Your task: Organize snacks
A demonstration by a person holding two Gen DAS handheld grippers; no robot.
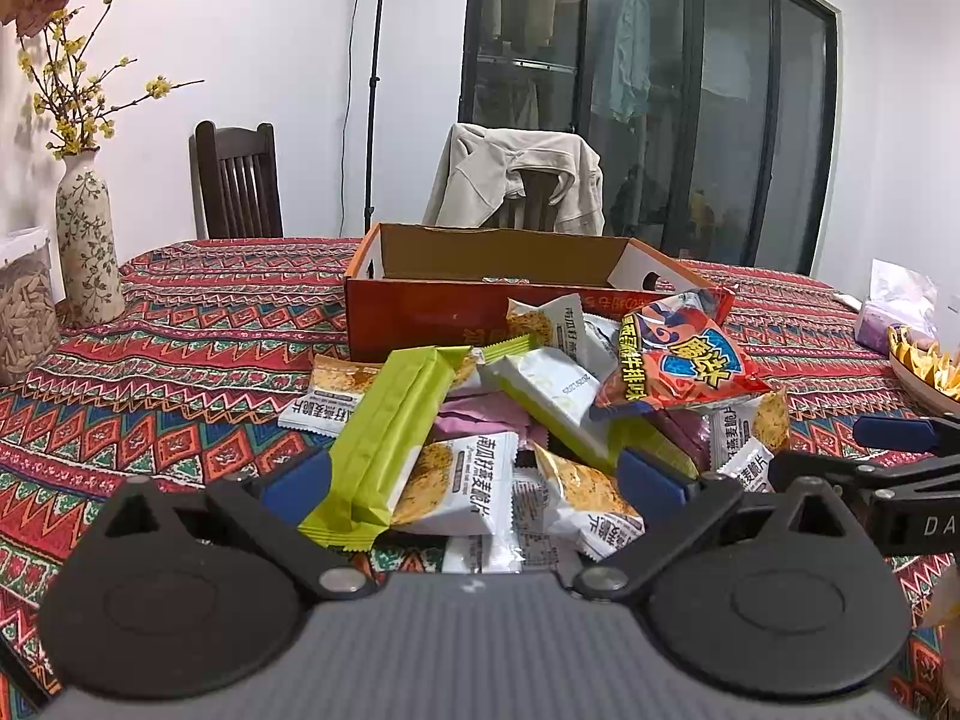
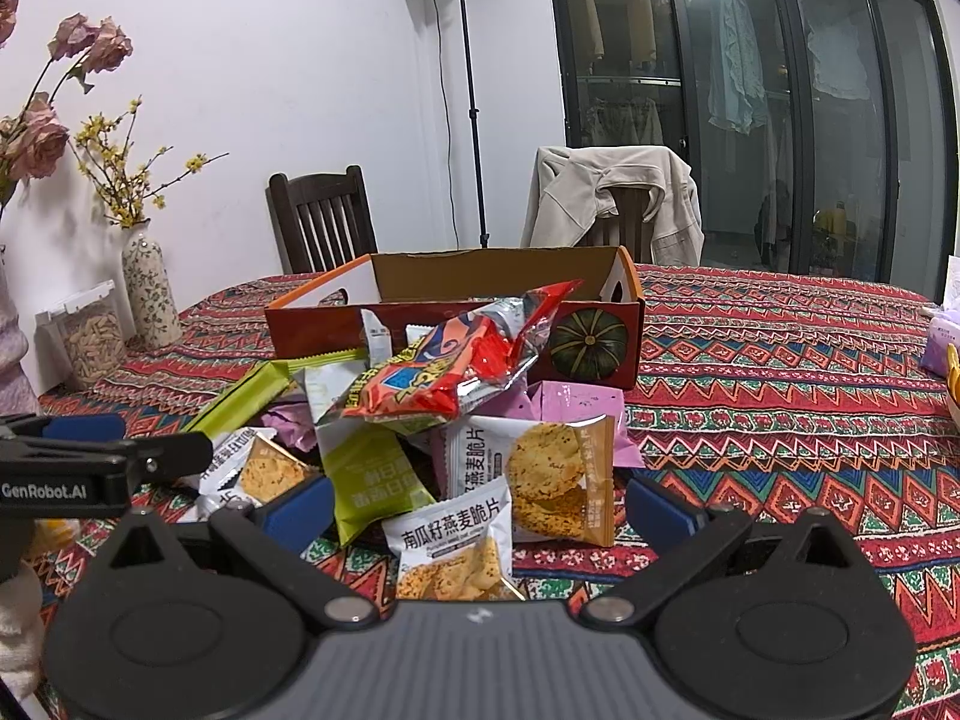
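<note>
Left gripper (image 1: 474, 483) and right gripper (image 2: 480, 507): jaws spread wide, nothing held, both poised low over the snack pile (image 1: 528, 414) at mid-frame on the counter (image 2: 780, 372). A single loose top packet is best taken first, judged to be the red chip bag (image 2: 456, 366), pinched at its crimped edge and carried to the open cardboard box (image 2: 600, 336), directly behind. Countable: one red bag, two or more green bars (image 1: 390, 444), roughly five white cracker packets (image 2: 450, 534); pink packets partly hidden.

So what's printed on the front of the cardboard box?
A dark green pumpkin on red, clearest in the right wrist view.
</note>
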